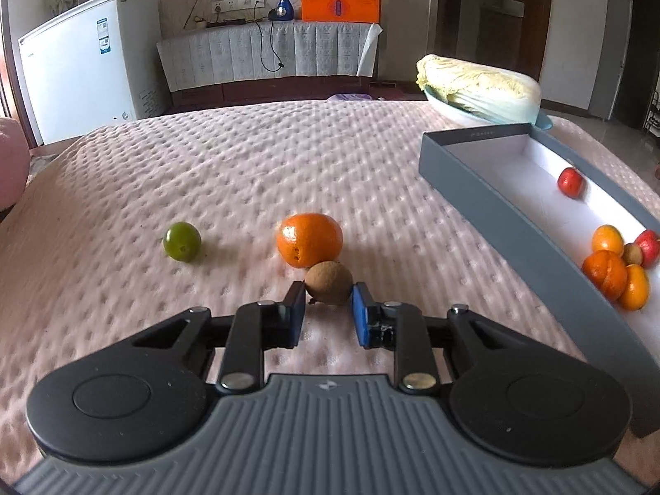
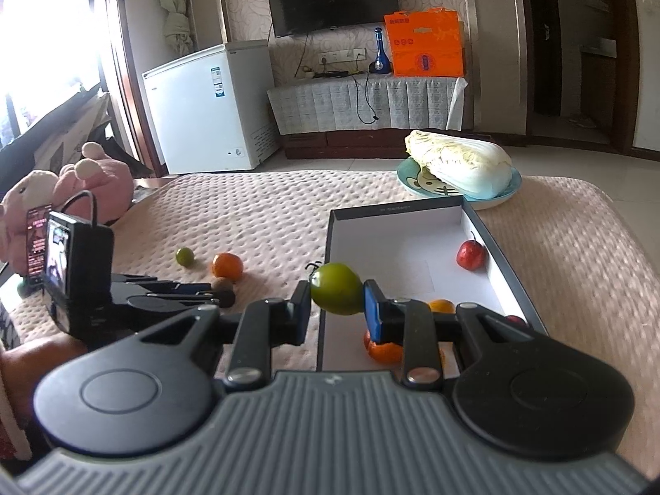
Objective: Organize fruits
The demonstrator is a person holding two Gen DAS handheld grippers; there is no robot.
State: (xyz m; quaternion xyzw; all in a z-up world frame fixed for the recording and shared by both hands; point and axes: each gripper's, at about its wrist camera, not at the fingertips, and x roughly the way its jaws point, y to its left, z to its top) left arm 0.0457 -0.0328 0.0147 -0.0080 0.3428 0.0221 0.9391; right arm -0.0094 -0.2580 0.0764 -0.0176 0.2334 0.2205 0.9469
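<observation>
Sorting fruit into a grey box (image 2: 511, 284) on a pink quilted bedspread (image 1: 247, 156), a person works two handheld grippers at once, and the job looks a little past its midpoint. The right gripper (image 2: 336, 309) carries a green fruit (image 2: 336, 288) pinched between its narrow-set pads, lifted clear and poised at the near left wall of the box, apparently ready to go in. The left gripper (image 1: 328, 307) has its fingers drawn in close around a small brown fruit (image 1: 328, 282) that sits on the cover; both pads appear to touch its sides, though whether the squeeze is firm cannot be told.

Already inside the box, by the left wrist view, lie a red fruit (image 1: 570, 181) near the far wall and, at the near end, a cluster of orange fruits (image 1: 606, 274) mixed with one small tan piece and another red one. Left on the cover are a larger orange (image 1: 309, 239), just behind and touching the brown fruit, and a small green fruit (image 1: 181, 242) apart to its left. Judging by this, two pieces are in hand and two more wait. A cabbage (image 2: 458, 163) on a blue plate (image 2: 511, 189) beyond the box seems no part of the sorting.
</observation>
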